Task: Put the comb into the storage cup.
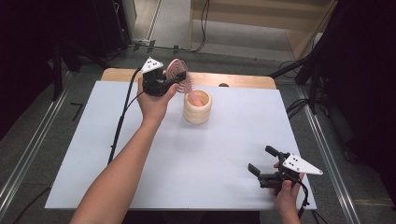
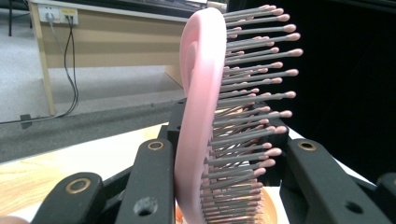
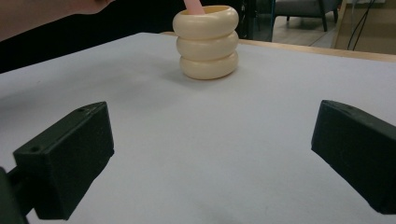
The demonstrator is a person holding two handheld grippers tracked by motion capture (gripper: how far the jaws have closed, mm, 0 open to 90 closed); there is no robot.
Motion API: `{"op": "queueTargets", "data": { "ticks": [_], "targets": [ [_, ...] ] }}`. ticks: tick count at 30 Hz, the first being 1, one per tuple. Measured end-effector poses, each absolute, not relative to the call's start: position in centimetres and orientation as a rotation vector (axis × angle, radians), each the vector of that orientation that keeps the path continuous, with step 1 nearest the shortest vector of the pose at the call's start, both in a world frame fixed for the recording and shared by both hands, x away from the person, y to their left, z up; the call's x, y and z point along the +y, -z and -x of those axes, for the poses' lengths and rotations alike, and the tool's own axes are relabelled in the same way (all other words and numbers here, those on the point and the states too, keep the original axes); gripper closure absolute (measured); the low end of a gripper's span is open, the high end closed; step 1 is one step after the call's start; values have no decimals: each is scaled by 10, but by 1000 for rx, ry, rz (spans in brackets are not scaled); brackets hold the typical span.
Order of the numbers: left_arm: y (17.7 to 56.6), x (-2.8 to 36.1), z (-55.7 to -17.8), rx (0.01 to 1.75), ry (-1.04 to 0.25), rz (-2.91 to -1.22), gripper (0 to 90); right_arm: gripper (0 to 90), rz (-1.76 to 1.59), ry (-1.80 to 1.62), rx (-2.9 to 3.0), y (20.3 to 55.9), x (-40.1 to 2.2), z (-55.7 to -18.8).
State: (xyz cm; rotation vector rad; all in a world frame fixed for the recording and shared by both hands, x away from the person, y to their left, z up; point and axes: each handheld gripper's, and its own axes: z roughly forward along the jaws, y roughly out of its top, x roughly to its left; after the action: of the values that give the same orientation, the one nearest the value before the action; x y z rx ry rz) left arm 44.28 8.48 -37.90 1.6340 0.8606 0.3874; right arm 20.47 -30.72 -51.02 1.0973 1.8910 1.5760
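Note:
A pink hairbrush with grey bristles stands tilted, its handle down inside a cream ribbed cup at the table's back middle. My left gripper is shut on the brush head; in the left gripper view the head sits pinched between the two black jaws, bristles pointing right. My right gripper rests open near the front right edge, nothing between its jaws. The right gripper view shows the cup far ahead with the pink handle poking out of it.
A white sheet covers the wooden table. Cables trail from both grippers, the left one across the sheet. Dark stands and a floor cable lie beyond the table's far edge.

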Motion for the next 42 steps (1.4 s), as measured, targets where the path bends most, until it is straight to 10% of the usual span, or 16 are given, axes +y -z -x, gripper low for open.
{"op": "queueTargets", "data": {
  "ticks": [42],
  "targets": [
    [417, 65, -442, 927, -329, -1647, 653, 0, -1100, -1573, 1893, 511, -307, -206]
  ]
}}
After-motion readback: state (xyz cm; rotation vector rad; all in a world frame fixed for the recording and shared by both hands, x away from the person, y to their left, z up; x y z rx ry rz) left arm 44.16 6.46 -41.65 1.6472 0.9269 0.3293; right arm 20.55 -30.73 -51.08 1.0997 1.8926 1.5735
